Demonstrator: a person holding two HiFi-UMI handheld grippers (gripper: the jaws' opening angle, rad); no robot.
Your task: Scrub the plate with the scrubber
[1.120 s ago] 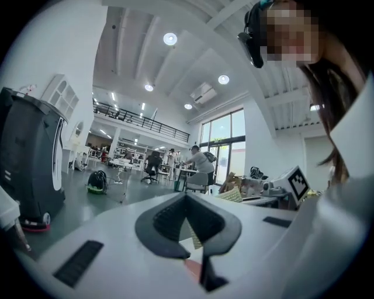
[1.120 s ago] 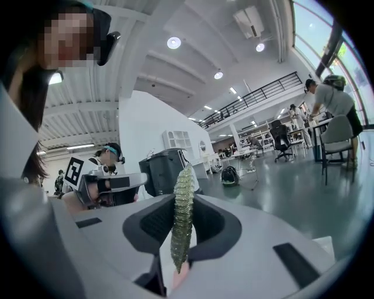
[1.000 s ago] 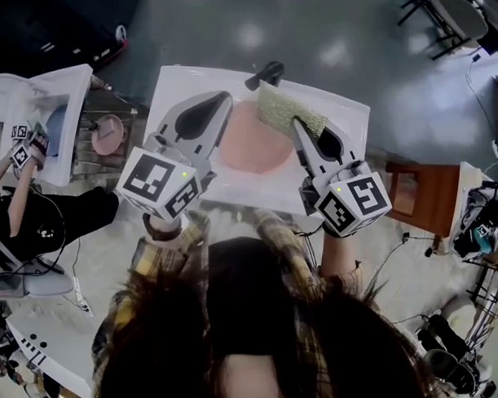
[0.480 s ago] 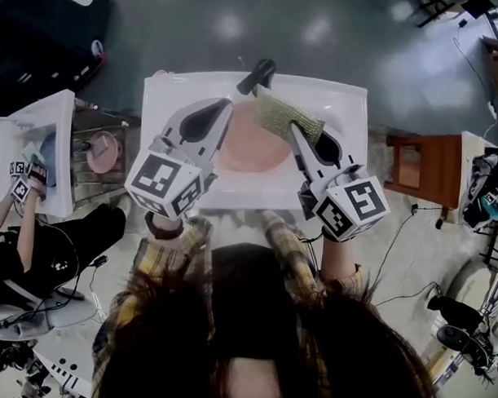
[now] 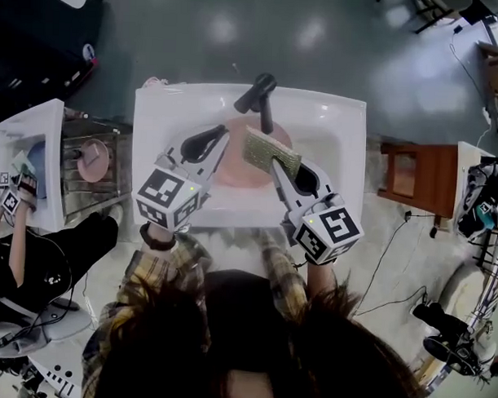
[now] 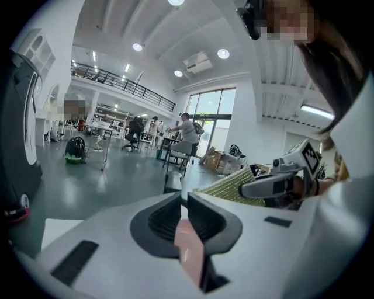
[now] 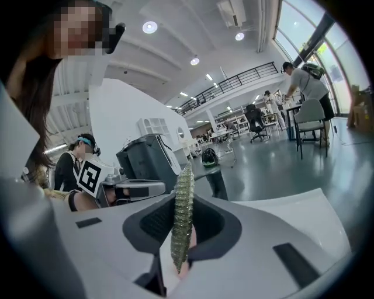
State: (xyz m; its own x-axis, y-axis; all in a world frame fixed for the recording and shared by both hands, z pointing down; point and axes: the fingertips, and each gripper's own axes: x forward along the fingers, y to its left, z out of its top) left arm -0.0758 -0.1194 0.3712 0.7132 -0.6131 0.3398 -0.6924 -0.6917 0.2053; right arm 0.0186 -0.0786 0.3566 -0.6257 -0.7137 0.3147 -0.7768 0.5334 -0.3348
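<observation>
Black-and-white square markers on the two cubes nearest me are the only printed pattern I can find. They are coded squares, not words. I can read no brand, label or lettering on the plate, the scrubber or the basin.

Just beyond the cubes, the left tongs (image 5: 219,144) are closed on the near left rim of the round pale pink plate (image 5: 238,168). In the left gripper view a pink edge (image 6: 190,251) is pinched where the two jaws meet (image 6: 181,201), so I take that grip as firm.

The right tongs (image 5: 275,165) are clamped on the flat rectangular yellow-green mesh scrubber (image 5: 271,152). In the right gripper view it stands on edge between the jaws (image 7: 182,233), a thin knobbly strip (image 7: 183,204).

The plate sits inside the white rectangular sink (image 5: 154,109) at centre frame. The scrubber overlaps its right part in the head view, but I cannot tell whether it touches the pink face or hangs just above it.

Behind both, at the upper middle of the basin, the black tap (image 5: 259,90) points down toward the plate. I see no water running.

My reading is that the preparation is done, with the plate steadied in one tool and the scrubber gripped in the other, both over the basin. I can see no suds, streaks or wet marks, so the scrubbing itself looks to be still ahead or only just starting. Working across the plate's whole face is what remains.
</observation>
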